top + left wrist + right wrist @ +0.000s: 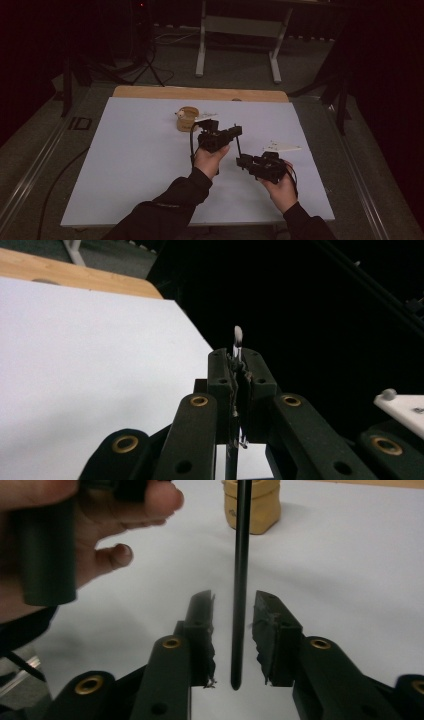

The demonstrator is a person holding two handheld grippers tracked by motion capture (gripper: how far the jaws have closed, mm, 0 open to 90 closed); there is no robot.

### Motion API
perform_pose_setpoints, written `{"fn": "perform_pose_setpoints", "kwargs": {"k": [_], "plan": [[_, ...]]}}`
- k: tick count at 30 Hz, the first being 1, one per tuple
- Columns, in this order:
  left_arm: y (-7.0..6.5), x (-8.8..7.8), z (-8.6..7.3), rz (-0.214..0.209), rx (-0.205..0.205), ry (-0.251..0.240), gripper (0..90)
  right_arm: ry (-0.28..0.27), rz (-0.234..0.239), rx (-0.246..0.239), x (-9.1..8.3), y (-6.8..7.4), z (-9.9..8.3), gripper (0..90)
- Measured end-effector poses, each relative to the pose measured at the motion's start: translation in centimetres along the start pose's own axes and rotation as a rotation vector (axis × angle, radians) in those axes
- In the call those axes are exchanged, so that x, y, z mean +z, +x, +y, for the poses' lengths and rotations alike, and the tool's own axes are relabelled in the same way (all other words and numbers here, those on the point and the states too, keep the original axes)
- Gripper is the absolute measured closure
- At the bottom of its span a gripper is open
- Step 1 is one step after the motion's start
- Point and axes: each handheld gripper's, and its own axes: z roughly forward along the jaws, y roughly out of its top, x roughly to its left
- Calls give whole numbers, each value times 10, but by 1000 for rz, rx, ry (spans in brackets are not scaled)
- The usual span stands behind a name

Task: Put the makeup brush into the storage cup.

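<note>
Dark room; grey floor [240, 62]; white-legged bench [239, 26] behind.

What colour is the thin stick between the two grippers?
The stick is black, clearest in the right gripper view; its tip looks white in the left gripper view.

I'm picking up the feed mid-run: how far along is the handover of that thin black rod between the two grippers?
Done: the left gripper is shut on the thin black rod, whose white tip pokes out above its jaws. In hand: the right gripper has its jaws parted around the rod's lower end, pads not touching. Left: probably drawing the right gripper clear and taking the rod on, perhaps to the tan holder.
</note>
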Motion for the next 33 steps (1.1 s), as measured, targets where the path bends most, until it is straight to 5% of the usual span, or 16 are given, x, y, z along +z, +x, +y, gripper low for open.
{"fn": "perform_pose_setpoints", "kwargs": {"k": [12,23,33], "plan": [[-7,-3,6,-3,68,-15,853,-42,8,-24,-2,2,1,505],[-16,-5,15,3,136,-14,852,-13,0,-29,-1,2,2,196],[-14,-19,33,23,183,-47,852,18,-11,-47,-5,-3,1,136]]}}
